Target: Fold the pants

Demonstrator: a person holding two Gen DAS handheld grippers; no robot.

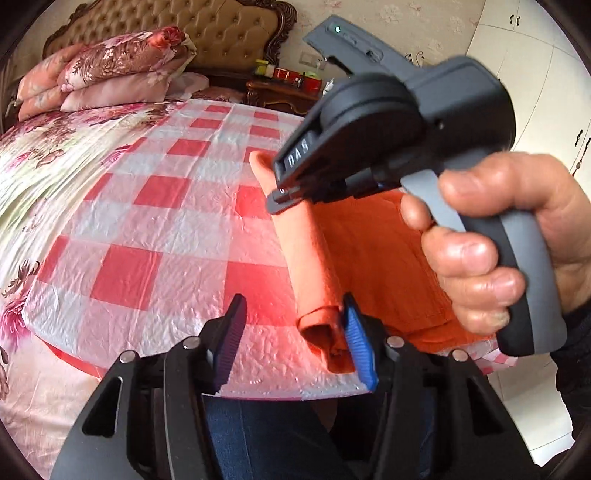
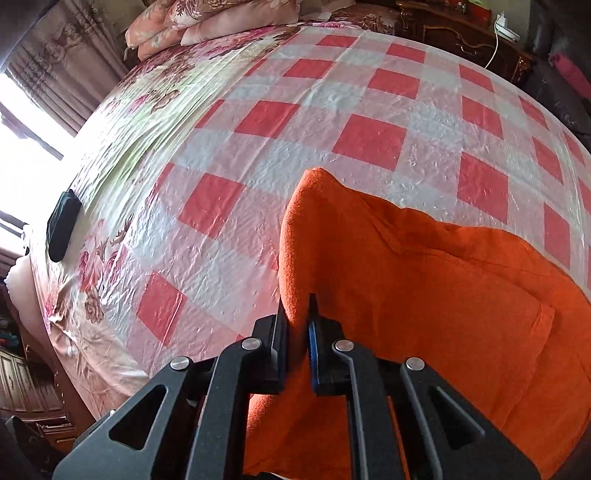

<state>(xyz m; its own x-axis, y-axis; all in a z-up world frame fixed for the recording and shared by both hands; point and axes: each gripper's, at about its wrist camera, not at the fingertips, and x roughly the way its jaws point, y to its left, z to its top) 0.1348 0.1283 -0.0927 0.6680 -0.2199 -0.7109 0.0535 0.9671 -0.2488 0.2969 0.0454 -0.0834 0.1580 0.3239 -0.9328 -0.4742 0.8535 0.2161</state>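
The orange pants (image 1: 373, 258) lie on the red-and-white checked plastic sheet (image 1: 147, 206) at the bed's near edge. My left gripper (image 1: 295, 332) is open, its right blue pad (image 1: 358, 343) touching a rolled fold of the pants at the near edge. The right gripper's body (image 1: 406, 122), held in a hand, hovers over the pants in the left wrist view. In the right wrist view my right gripper (image 2: 297, 332) is shut on a raised fold of the pants (image 2: 424, 280), lifting it off the sheet (image 2: 369, 110).
Floral pillows (image 1: 110, 70) are stacked at the tufted headboard (image 1: 221, 33). A dark wooden nightstand (image 1: 284, 88) with jars stands beside the bed. A dark flat object (image 2: 62, 225) lies at the bed's far left edge. A window (image 2: 22, 140) is at left.
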